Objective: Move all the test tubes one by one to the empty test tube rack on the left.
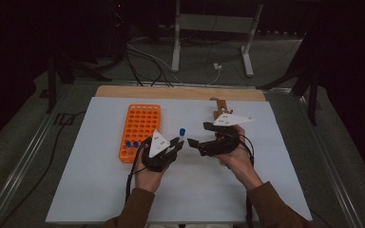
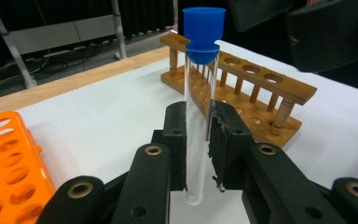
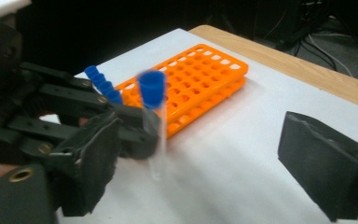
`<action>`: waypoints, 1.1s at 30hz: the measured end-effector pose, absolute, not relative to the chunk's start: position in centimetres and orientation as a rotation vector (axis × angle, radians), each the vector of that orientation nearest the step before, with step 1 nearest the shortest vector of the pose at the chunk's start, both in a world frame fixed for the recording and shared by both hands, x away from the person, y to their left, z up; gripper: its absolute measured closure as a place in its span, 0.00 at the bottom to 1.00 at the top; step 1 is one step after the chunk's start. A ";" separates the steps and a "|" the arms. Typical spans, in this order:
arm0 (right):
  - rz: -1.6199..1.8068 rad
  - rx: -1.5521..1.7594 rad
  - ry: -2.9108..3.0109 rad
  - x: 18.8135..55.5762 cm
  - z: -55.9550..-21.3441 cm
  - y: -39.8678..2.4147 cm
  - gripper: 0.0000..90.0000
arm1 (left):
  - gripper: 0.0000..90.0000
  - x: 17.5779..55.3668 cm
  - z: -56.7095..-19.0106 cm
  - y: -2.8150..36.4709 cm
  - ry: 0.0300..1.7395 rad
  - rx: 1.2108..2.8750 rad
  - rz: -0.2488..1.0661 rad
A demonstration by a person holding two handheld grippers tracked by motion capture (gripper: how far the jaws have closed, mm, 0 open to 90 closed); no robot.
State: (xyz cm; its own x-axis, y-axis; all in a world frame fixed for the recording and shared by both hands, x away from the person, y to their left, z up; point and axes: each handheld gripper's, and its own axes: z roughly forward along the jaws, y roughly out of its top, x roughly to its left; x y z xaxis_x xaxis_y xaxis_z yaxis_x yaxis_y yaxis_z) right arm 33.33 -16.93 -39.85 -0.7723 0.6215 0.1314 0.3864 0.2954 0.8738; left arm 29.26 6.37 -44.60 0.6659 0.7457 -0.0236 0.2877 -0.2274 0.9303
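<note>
A clear test tube (image 2: 196, 140) with a blue cap (image 2: 204, 32) stands upright between the jaws of my left gripper (image 2: 199, 140), which is shut on its lower half. In the high view the left gripper (image 1: 178, 141) holds the tube (image 1: 182, 133) above the white mat, right of the orange rack (image 1: 140, 128). My right gripper (image 1: 198, 133) faces it from the right with its jaws wide apart. Through the right gripper (image 3: 200, 154) I see the tube (image 3: 153, 121) near my left jaw pad, touching neither pad.
Blue-capped tubes (image 3: 102, 81) stand in the near end of the orange rack (image 3: 200, 79). A wooden tube rack (image 2: 242, 79) lies behind the held tube, toward the mat's far edge (image 1: 221, 108). The white mat (image 1: 195, 190) covers most of the table.
</note>
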 end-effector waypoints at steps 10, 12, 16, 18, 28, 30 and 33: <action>1.402 0.953 2.263 33.3 -40.7 -19.2 0.00 | 0.87 28.4 -44.5 8.7 0.841 1.782 0.521; 1.393 0.960 2.248 33.3 -40.9 -19.7 0.00 | 0.87 28.2 -44.6 9.2 0.845 1.784 0.521; 1.374 0.962 2.214 33.1 -41.1 -20.6 0.00 | 0.87 27.8 -44.7 10.2 0.855 1.772 0.520; 1.368 0.958 2.201 33.0 -41.2 -20.9 0.00 | 0.87 27.7 -44.7 10.6 0.860 1.772 0.522; 1.380 0.987 2.151 32.5 -41.4 -22.7 0.00 | 0.87 26.9 -45.0 13.3 0.888 1.766 0.526; 1.379 0.998 2.141 32.4 -41.5 -23.0 0.00 | 0.87 26.7 -45.0 13.8 0.890 1.765 0.531; 1.395 1.017 2.119 32.4 -41.5 -23.6 0.00 | 0.87 26.4 -44.8 14.5 0.891 1.762 0.540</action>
